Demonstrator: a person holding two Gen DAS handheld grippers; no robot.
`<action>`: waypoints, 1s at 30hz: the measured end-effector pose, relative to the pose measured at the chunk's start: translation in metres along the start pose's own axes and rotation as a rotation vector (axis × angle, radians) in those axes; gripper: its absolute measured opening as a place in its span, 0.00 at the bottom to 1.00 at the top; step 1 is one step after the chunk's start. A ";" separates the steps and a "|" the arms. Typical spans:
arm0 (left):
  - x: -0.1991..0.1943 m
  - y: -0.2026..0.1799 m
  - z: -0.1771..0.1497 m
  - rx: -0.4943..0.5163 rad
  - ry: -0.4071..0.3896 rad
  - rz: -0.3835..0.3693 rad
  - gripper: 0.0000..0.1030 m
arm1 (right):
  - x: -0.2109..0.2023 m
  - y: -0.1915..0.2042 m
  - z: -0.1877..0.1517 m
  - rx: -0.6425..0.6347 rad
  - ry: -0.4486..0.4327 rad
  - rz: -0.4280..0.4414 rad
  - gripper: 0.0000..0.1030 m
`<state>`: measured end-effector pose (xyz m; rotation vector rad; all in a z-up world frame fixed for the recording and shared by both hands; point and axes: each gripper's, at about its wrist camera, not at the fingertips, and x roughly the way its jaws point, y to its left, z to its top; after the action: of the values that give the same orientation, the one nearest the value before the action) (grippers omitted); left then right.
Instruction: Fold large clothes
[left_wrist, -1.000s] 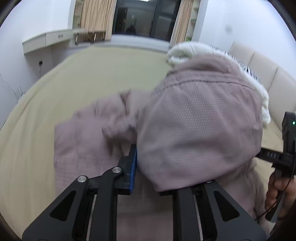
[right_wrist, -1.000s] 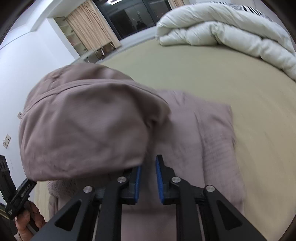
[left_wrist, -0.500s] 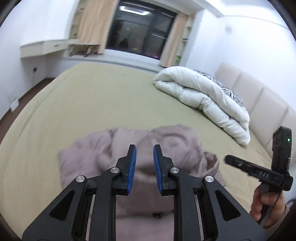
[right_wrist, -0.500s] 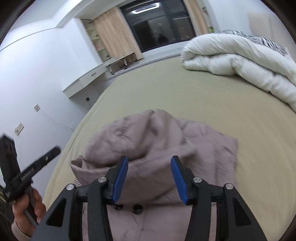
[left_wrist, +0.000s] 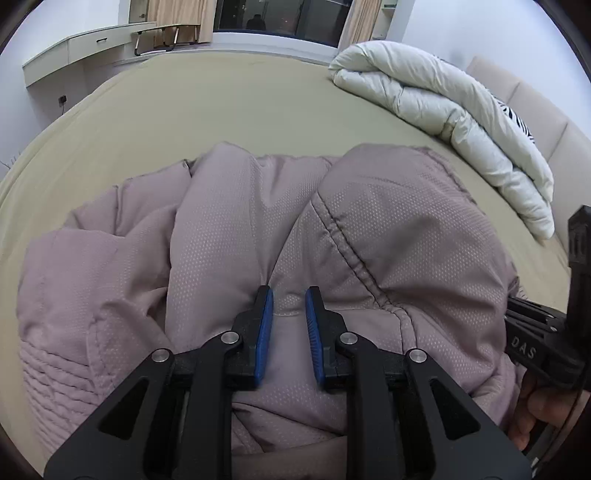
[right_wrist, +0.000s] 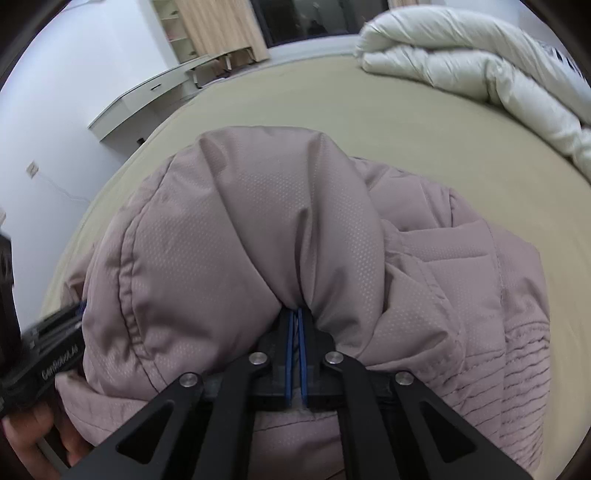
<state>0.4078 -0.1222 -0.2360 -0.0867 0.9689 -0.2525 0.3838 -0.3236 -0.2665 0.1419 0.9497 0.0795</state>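
Left wrist view: we see our left gripper (left_wrist: 288, 295) low in the centre, its blue pads (left_wrist: 263, 332) spread apart with a gap between them, resting against the mauve jacket (left_wrist: 229, 236). The jacket lies bunched on the bed (left_wrist: 221, 96), filling the lower half. A white duvet (left_wrist: 443, 99) sits at upper right. In the right wrist view, our right gripper (right_wrist: 296, 317) is pressed together, pinching a fold of the jacket (right_wrist: 229, 236) at centre frame.
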 end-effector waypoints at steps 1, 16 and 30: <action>0.009 0.001 0.001 -0.013 0.011 -0.010 0.17 | 0.000 0.003 -0.005 -0.022 -0.010 -0.012 0.01; -0.054 0.027 0.050 -0.103 -0.122 -0.003 0.17 | -0.046 0.061 0.055 -0.097 -0.101 0.073 0.11; -0.007 0.030 0.039 -0.160 -0.075 -0.005 0.17 | 0.014 0.055 0.028 -0.098 0.076 0.042 0.06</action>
<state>0.4418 -0.0930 -0.2142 -0.2431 0.9128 -0.1749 0.4140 -0.2702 -0.2532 0.0685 1.0172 0.1708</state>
